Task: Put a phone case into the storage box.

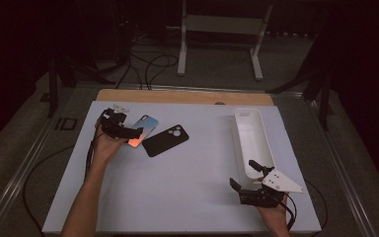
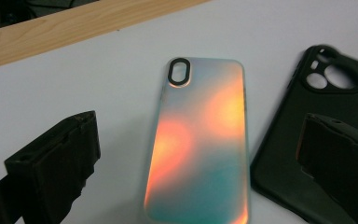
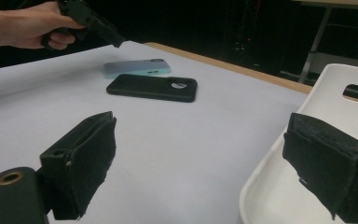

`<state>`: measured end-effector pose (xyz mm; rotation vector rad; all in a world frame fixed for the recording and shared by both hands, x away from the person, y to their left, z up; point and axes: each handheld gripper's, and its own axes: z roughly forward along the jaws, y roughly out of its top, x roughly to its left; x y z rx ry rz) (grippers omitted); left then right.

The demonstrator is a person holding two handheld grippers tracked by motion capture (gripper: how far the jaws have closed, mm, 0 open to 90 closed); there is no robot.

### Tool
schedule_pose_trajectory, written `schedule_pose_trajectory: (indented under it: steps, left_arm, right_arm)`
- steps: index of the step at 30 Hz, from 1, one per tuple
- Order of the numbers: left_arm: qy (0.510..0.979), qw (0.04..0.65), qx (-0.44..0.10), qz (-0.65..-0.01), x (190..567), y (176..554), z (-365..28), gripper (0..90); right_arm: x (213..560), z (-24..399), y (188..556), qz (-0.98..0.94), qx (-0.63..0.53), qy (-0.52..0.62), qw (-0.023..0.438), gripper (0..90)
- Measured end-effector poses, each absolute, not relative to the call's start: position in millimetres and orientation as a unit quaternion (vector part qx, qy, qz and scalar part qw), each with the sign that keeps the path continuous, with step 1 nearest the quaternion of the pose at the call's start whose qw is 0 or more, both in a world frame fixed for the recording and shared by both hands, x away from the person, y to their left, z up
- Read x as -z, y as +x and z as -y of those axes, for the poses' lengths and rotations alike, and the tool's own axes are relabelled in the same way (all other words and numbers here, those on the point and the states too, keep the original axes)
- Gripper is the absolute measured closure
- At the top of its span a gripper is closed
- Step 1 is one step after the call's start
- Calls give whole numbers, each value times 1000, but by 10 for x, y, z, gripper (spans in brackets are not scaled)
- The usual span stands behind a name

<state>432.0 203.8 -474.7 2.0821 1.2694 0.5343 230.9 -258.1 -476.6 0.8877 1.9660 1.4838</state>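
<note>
I see white tabletop (image 1: 187, 173), wood strip at far edge, dark room beyond. Left hand-held gripper (image 1: 137, 132) spread over iridescent phone case (image 2: 200, 140); right hand-held gripper (image 1: 246, 175) spread, empty, near right corner.

I see an iridescent phone case (image 2: 200, 140), orange glow fading to teal, with a black camera ring. Beside it a matte black case (image 2: 303, 140). White tray (image 1: 252, 138) near the bench's right edge. Bench (image 1: 187, 192) top pale grey-white, light wood strip along the far edge. Both claws black.
</note>
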Motion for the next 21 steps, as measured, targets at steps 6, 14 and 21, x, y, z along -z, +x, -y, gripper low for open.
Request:
schedule_pose_trajectory:
  steps: [6, 14, 21]
  left_arm:
    - [798, 304, -191, -485, 4838, 4473, -2000, 1]
    - [808, 279, -176, -489, 5000, 4569, -1958, 46]
    - [818, 268, -150, -487, 5141, 4632, -1889, 53]
  right_arm:
    - [4765, 2593, 2308, -724, -549, 328, 258, 93]
    - [4763, 2609, 2309, -722, -551, 331, 258, 93]
    - [4766, 2619, 2316, -719, -553, 333, 258, 93]
